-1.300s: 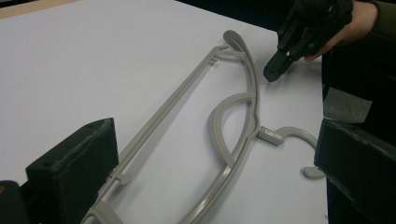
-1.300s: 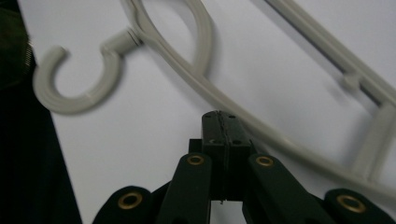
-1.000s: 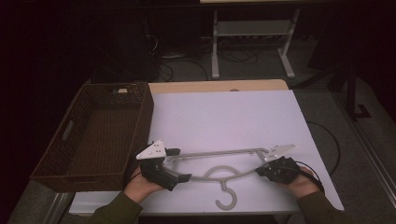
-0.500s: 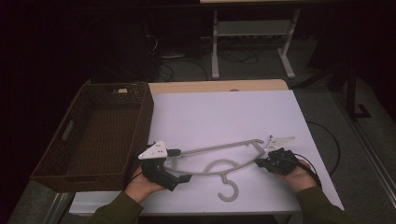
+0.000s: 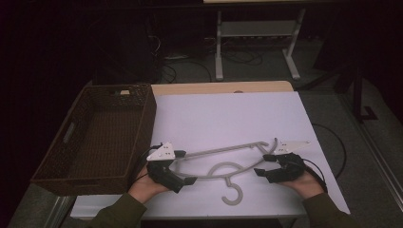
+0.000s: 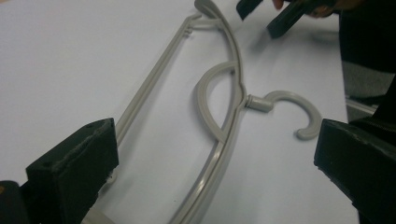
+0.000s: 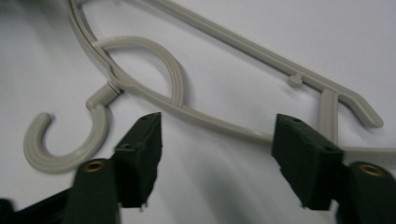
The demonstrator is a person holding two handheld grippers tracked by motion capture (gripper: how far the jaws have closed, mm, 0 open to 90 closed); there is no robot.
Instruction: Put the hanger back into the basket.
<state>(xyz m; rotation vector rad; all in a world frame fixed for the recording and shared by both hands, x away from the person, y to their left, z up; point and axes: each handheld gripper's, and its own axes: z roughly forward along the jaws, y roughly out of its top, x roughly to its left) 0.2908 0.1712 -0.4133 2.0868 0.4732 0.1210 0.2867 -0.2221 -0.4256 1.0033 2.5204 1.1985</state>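
My left gripper [image 5: 184,167] jaws spread wide, straddling left end of grey hanger [image 5: 223,164], nothing clamped. My right gripper [image 5: 263,165] jaws also wide apart, astride hanger's right arm, gripping nothing. Since a second ago: right gripper shifted inward and lower; hanger's right end swung up, hanger tilted, hook [image 5: 231,194] pointing toward me. Hanger flat on white table sheet [image 5: 228,118]. Wicker basket [image 5: 142,128] just left of left gripper. Metal stand [image 5: 256,33] on floor beyond table.

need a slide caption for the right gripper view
Open black right gripper poised over a grey plastic clothes hanger lying flat on the white table.
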